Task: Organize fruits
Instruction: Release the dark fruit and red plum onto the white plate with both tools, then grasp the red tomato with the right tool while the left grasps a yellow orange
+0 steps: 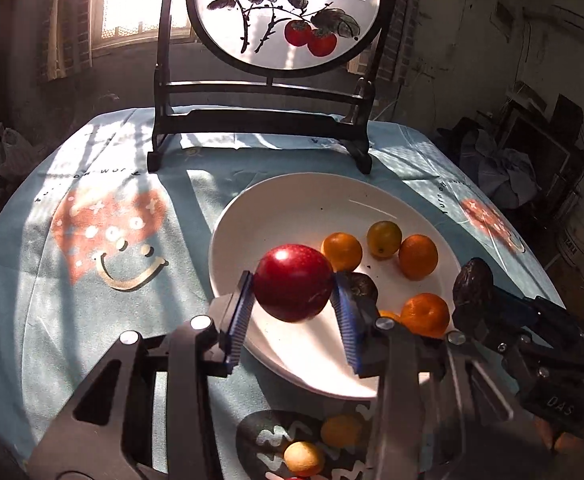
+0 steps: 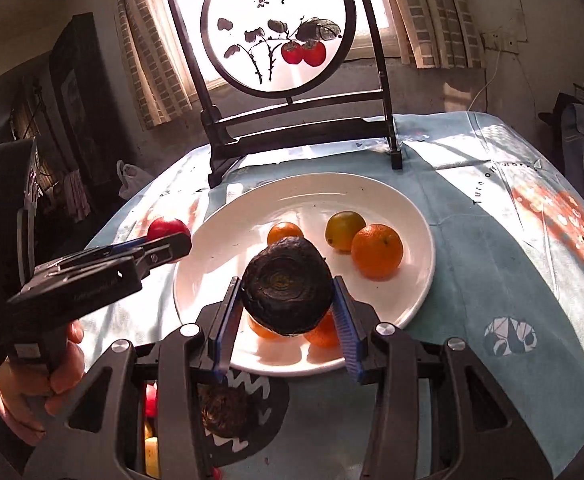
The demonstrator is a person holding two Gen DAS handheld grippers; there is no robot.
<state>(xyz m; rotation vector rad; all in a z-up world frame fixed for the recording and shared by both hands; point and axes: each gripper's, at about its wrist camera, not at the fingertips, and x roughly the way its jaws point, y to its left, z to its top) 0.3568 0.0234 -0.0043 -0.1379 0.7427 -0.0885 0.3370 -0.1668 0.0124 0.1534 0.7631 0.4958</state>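
Both jaws are pinching fruit above the white plate [image 2: 412,208]: the left gripper [image 1: 294,294] holds a glossy red apple [image 1: 292,282], the right gripper [image 2: 288,300] a dark, wrinkled fruit [image 2: 286,290]. Small oranges [image 2: 376,250] lie on the plate.

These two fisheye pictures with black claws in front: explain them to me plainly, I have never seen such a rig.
No robot here: a person holds a hand-held two-finger gripper in each hand, with a camera on each looking along its fingers. The left gripper is shut on a shiny red apple. The right gripper is shut on a dark wrinkled brownish-black fruit. Below them a round white plate with small orange citrus fruits sits on a light blue printed tablecloth. Behind stands a dark-framed round painted screen.
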